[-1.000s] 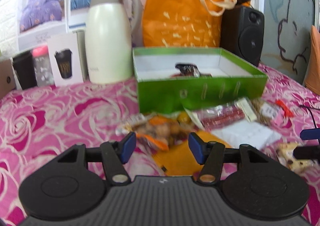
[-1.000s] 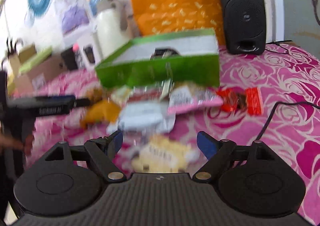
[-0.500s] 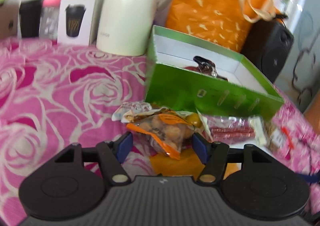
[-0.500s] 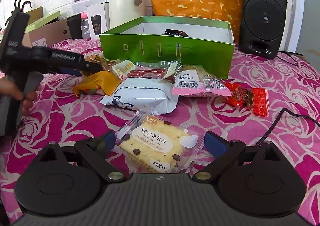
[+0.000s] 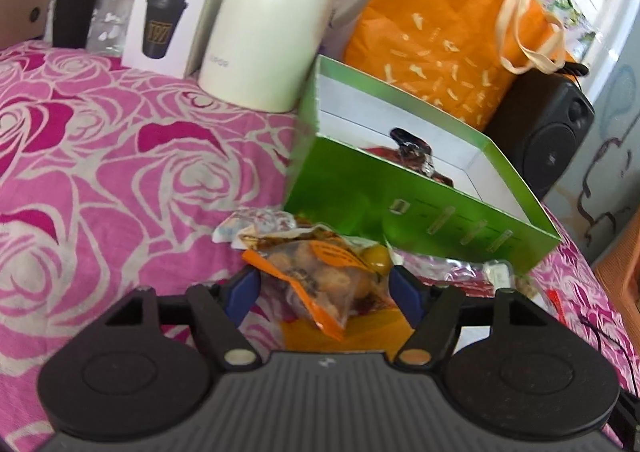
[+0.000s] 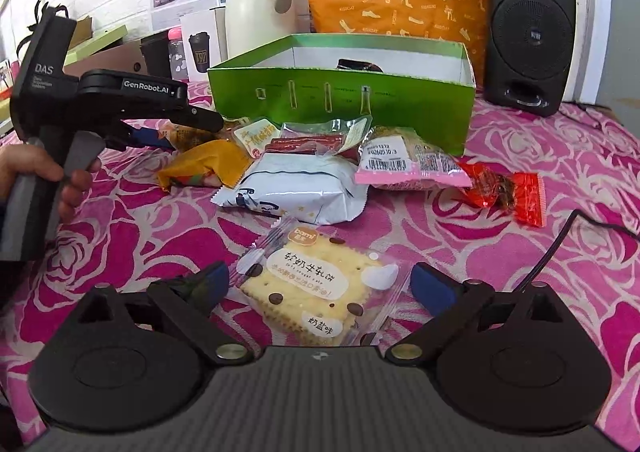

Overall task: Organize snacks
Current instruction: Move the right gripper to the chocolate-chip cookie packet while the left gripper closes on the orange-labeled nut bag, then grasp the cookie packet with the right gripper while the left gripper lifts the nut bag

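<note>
Left fingers (image 5: 325, 286): opening, a clear bag of fried snacks (image 5: 320, 276) between them.
Right fingers (image 6: 320, 282): spread wide around a cracker packet (image 6: 316, 288), not touching.
Green box (image 6: 340, 99): behind the snacks.

Lay scattered on the rose-patterned cloth (image 6: 500, 252) before the open green box (image 6: 344, 99) (one dark packet inside): clear nut bag (image 5: 324, 276), white pouch (image 6: 296, 187), cracker packet (image 6: 316, 292).

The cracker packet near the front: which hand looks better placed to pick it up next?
Probably the right: the right gripper straddles the cracker packet, pads open. The left gripper, jaws opening, flanks the nut bag.
</note>
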{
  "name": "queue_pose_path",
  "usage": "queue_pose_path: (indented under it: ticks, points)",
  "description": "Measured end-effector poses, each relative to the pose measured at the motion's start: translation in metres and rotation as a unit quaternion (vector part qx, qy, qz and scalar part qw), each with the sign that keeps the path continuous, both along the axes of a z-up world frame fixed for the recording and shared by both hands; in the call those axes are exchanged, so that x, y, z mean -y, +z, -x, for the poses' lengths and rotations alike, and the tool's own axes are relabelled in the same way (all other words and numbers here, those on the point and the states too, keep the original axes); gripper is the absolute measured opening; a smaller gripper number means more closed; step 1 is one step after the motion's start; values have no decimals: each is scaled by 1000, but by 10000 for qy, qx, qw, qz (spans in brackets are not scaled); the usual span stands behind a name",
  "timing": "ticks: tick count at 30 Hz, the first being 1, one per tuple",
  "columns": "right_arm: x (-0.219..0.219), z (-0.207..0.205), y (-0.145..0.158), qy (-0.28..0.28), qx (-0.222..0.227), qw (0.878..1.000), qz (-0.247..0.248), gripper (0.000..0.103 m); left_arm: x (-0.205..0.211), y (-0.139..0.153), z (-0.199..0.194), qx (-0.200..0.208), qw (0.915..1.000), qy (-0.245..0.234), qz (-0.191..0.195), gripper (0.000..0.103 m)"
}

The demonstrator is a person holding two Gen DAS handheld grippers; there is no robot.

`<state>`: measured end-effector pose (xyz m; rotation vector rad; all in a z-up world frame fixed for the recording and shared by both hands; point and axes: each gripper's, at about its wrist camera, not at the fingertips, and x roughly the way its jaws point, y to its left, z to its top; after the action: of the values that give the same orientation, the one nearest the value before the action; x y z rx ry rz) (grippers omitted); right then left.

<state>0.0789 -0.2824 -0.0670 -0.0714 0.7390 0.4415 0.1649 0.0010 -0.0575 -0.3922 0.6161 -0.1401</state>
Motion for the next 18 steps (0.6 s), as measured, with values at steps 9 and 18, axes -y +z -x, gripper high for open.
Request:
queue_pose_path:
  ticks: [9, 18]
  points:
    - [-12, 3, -3, 236, 61, 9993, 299, 103, 4, -3, 2, 190, 9996, -74, -198, 67]
    - [-4, -1, 2, 68, -197, 9997, -125, 103, 2, -3, 7, 249, 9994, -179, -163, 62]
